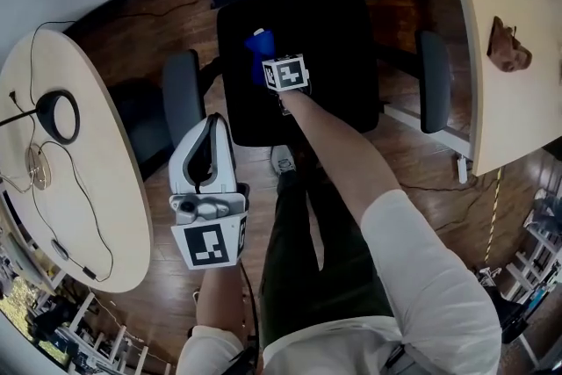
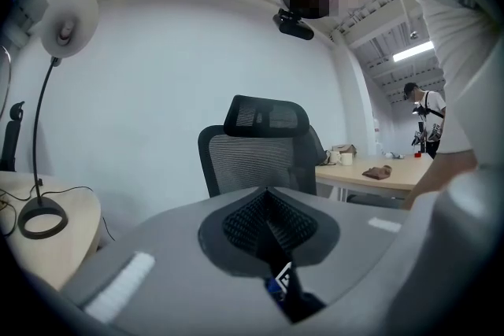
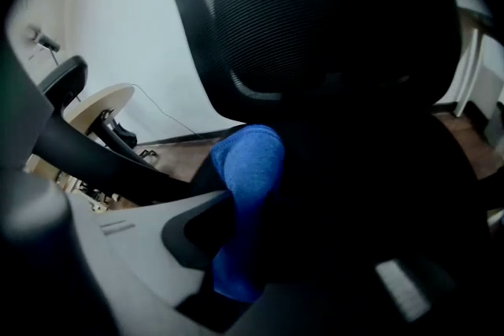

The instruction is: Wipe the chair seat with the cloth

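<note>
The right gripper's (image 1: 270, 60) fingers are clamped on a bunched blue terry cloth (image 3: 250, 161) — its rounded fold bulges out past the tips toward the black mesh backrest (image 3: 315, 20). In the head view the cloth sits over the far left part of the black padded chair seat (image 1: 338, 57), close to the backrest; whether it presses on the seat is not clear.

The left gripper (image 2: 268, 194) points level near the seat's near left corner. Its black ribbed pads (image 2: 246, 223) meet at the tips with nothing between them — it holds nothing. A dark grey padded armrest (image 1: 182, 92) stands just ahead of it, and its twin (image 1: 432, 82) is on the seat's other side.

Left of the chair, a round pale wooden table (image 1: 123, 189) carries a black ring-based desk lamp (image 1: 58, 115). Dark wooden floor (image 1: 132, 39) lies beneath.
</note>
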A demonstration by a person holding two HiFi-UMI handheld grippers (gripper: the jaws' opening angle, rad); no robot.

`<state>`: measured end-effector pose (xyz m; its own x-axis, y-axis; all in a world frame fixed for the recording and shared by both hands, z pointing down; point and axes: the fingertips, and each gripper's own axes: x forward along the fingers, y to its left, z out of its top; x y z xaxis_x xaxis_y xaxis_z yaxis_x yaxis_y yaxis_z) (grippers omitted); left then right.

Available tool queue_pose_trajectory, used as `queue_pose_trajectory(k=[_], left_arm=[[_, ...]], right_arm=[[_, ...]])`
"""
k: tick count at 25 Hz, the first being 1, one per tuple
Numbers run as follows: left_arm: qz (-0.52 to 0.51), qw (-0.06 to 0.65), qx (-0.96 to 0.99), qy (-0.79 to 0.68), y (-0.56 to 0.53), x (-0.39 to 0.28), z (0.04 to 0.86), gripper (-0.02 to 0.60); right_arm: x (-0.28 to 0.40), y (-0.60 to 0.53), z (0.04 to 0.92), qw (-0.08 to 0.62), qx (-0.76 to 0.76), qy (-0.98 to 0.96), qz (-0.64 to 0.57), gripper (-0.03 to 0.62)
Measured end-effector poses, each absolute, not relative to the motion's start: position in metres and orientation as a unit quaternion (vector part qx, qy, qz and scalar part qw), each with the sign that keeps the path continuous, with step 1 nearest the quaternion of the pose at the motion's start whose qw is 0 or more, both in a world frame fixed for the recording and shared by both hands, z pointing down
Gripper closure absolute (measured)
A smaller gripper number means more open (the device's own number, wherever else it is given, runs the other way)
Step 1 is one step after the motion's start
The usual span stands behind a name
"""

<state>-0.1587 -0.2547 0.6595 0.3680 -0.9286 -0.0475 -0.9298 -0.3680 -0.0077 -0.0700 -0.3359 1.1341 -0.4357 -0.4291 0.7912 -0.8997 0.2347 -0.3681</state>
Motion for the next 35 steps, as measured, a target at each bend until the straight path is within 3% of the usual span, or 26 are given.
queue_pose_trajectory(k=[8,12,16,22,26,30,35], left_arm=[[0.029,0.011,-0.836,0.547,-0.258,-0.129,0.638,0.494],[0.025,0.012,-0.842,0.539,-0.26,-0.114,0.641,0.494],[0.026,0.012,-0.844,0.535,-0.259,-0.111,0.643,0.494],[0.03,0.006,-0.839,0.544,-0.254,-0.128,0.632,0.494],[0.032,0.01,-0.831,0.556,-0.248,-0.141,0.633,0.494],[0.026,0.008,-0.826,0.563,-0.239,-0.15,0.651,0.494],[0.022,0.002,-0.825,0.565,-0.236,-0.15,0.658,0.494]], right_arm=[[0.192,-0.306,1.136,0.358,0.578,-0.614,0.402,0.482],[0.237,-0.296,1.133,0.357,0.601,-0.586,0.41,0.482],[0.186,-0.306,1.117,0.324,0.576,-0.634,0.401,0.482],[-0.032,-0.278,1.069,0.197,0.476,-0.722,0.463,0.482],[-0.137,-0.252,1.096,0.227,0.423,-0.74,0.471,0.482],[-0.161,-0.231,1.134,0.269,0.406,-0.735,0.472,0.481],[-0.121,-0.231,1.147,0.284,0.421,-0.733,0.453,0.482]])
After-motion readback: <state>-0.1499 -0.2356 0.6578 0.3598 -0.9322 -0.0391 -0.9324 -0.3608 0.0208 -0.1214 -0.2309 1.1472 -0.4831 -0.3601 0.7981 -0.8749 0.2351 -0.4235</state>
